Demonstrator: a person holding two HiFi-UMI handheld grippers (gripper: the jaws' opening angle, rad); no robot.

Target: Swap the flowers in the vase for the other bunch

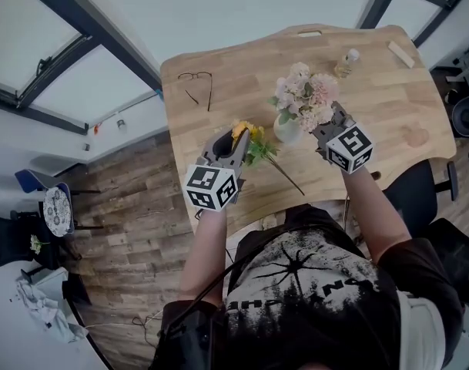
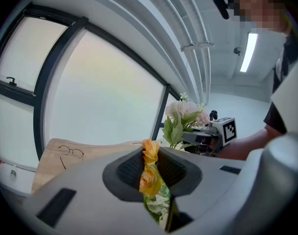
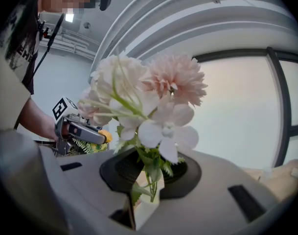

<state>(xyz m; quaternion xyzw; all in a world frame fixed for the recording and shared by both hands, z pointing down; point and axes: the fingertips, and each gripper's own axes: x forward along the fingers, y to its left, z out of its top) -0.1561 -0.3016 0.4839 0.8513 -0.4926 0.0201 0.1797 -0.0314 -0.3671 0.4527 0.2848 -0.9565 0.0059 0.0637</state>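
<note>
- Our left gripper (image 1: 236,142) is clamped on the yellow bunch (image 1: 254,134), near the table's (image 1: 373,91) front edge.
- Our right gripper (image 1: 330,123) is clamped on the pink bunch (image 1: 303,95) at the vase (image 1: 286,131).

Table (image 1: 219,91): light natural wood. Vase (image 1: 286,132): pale, whitish. Pink bunch (image 1: 305,95) over the vase: blush pink plus white, green leaves. Yellow bunch (image 1: 249,139) left of the vase: yellow-orange, green foliage. Left gripper (image 1: 236,146), right gripper (image 1: 332,122): grey bodies, black pads, black-on-white square markers. Glasses (image 1: 194,75) further left of the vase: dark frames.
</note>
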